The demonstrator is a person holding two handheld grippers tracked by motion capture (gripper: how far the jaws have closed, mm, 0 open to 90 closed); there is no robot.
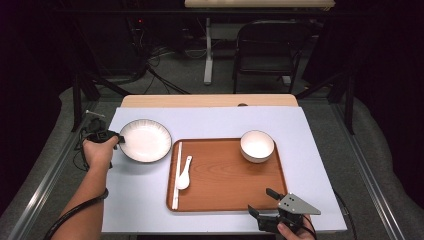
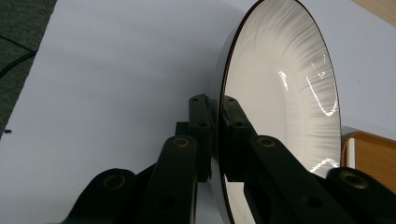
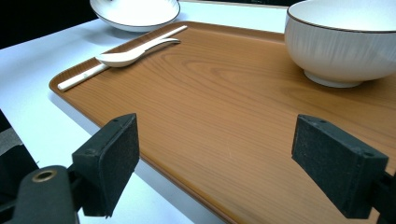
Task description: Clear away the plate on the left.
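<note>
A white plate (image 1: 146,140) with a thin dark rim lies on the pale blue table, just left of the wooden tray (image 1: 225,192). My left gripper (image 1: 118,140) is shut on the plate's left rim. In the left gripper view the two black jaws clamp the plate (image 2: 280,93) edge from both sides at my left gripper (image 2: 215,105). My right gripper (image 1: 261,201) stands open at the tray's near right corner, with nothing between its pads (image 3: 112,163). It faces across the tray (image 3: 224,93).
On the tray stand a white bowl (image 1: 257,145) at the far right and a white spoon (image 1: 183,175) beside white chopsticks (image 1: 176,185) along the left edge. A dark chair (image 1: 267,47) stands beyond the table's far edge.
</note>
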